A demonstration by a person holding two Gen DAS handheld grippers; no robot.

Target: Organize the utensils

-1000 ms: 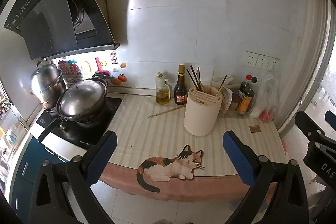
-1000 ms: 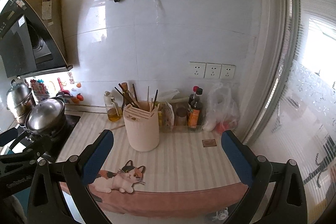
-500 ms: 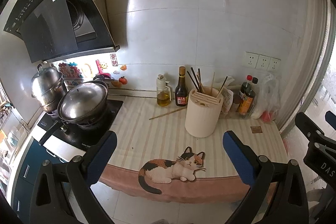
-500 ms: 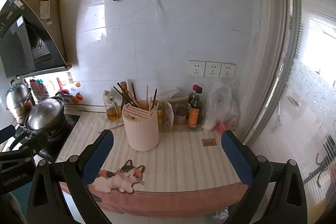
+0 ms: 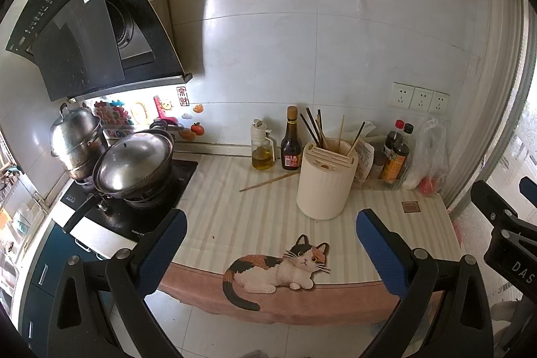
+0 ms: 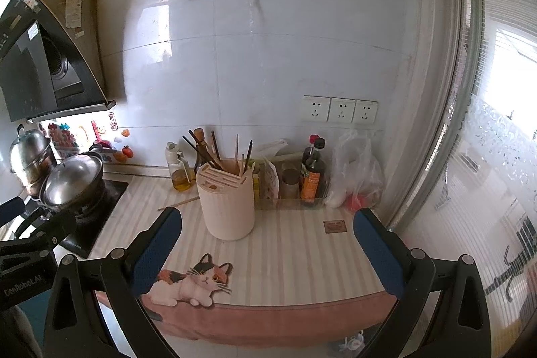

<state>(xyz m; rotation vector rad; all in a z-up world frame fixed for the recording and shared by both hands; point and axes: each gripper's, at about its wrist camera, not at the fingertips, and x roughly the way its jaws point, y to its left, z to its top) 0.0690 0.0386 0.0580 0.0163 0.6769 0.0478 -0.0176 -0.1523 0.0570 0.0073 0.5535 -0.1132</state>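
A cream utensil holder [image 5: 325, 178] [image 6: 229, 198] stands upright on the striped counter, with several chopsticks sticking out of its top. One loose wooden chopstick [image 5: 268, 182] [image 6: 179, 203] lies flat on the counter to the holder's left, in front of the bottles. My left gripper [image 5: 272, 244] hangs open in front of the counter's near edge, well short of both. My right gripper [image 6: 266, 244] is open too, holding nothing, with the holder straight ahead between its fingers.
An oil bottle [image 5: 262, 150] and a dark sauce bottle [image 5: 290, 143] stand by the wall. A lidded wok [image 5: 134, 166] and a steel pot [image 5: 75, 140] sit on the stove at left. More bottles [image 6: 312, 173] and a plastic bag [image 6: 357, 170] crowd the back right. A cat mat [image 5: 278, 267] drapes the front edge.
Both views have drifted slightly; the counter sits a little lower and further off. Both grippers stay open, and nothing on the counter has moved.
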